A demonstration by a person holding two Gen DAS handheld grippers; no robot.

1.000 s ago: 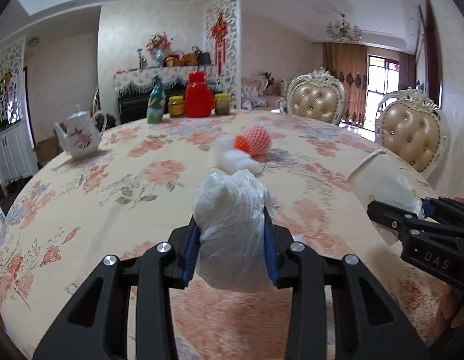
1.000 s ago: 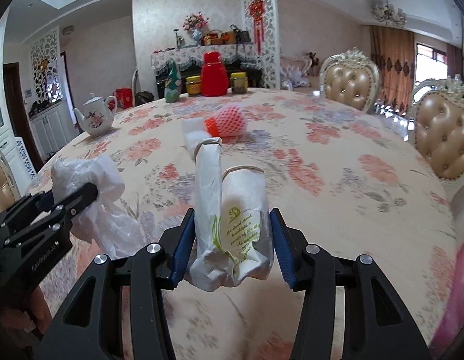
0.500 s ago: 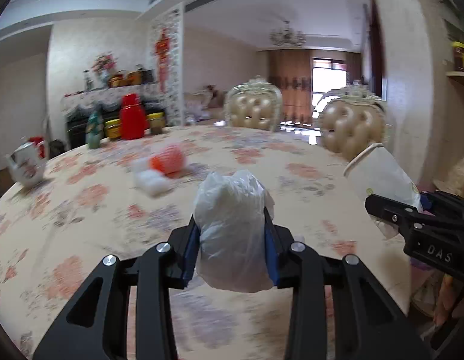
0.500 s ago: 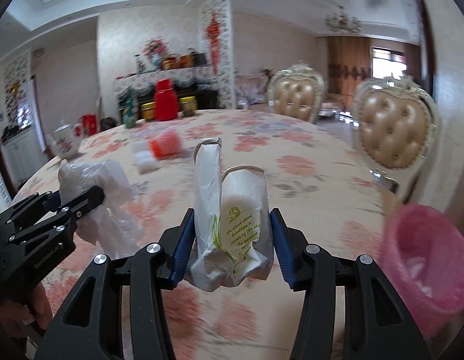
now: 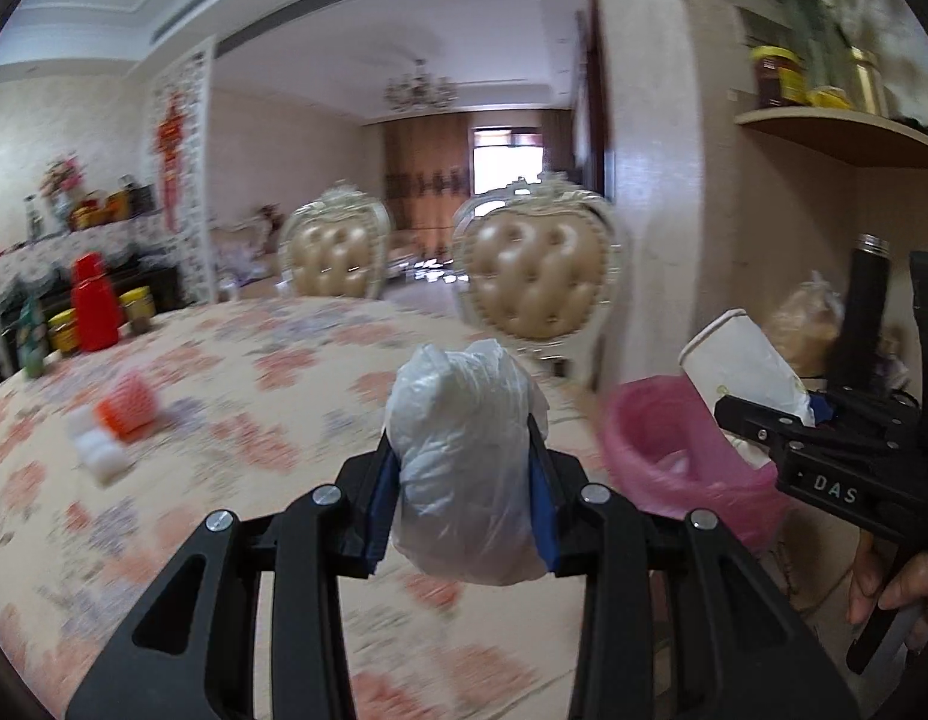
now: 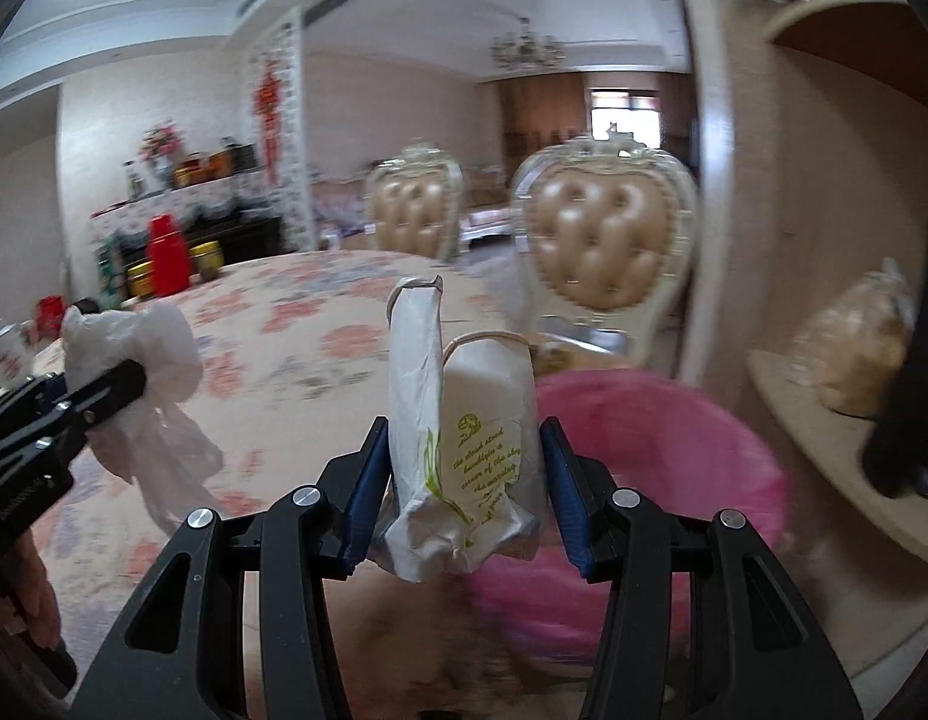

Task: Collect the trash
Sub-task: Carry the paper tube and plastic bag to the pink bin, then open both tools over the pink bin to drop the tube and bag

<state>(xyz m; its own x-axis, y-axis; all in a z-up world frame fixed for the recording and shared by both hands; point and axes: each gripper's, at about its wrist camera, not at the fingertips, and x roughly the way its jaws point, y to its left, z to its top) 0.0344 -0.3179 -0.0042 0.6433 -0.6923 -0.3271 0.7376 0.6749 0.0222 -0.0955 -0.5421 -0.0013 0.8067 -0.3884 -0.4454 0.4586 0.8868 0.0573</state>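
Note:
My left gripper (image 5: 464, 486) is shut on a crumpled clear plastic bag (image 5: 464, 468), held above the table's right part. My right gripper (image 6: 461, 492) is shut on a crushed white paper cup (image 6: 464, 450) with green print, held just left of and above a bin lined with a pink bag (image 6: 661, 456). The bin also shows in the left wrist view (image 5: 667, 450), to the right of the plastic bag. The left gripper with the bag shows at the left of the right wrist view (image 6: 134, 384). An orange foam net (image 5: 128, 408) and white foam pieces (image 5: 98, 456) lie on the table.
The round table has a floral cloth (image 5: 254, 384). Two padded chairs (image 5: 541, 276) stand behind it. A red jug and jars (image 5: 95, 306) sit at the far left. A wooden shelf (image 6: 835, 450) with a bag of food and a dark flask (image 5: 859, 312) stands right of the bin.
Both grippers have swung to the right with their loads. The pink bin has come into view and is now close in front of the right gripper.

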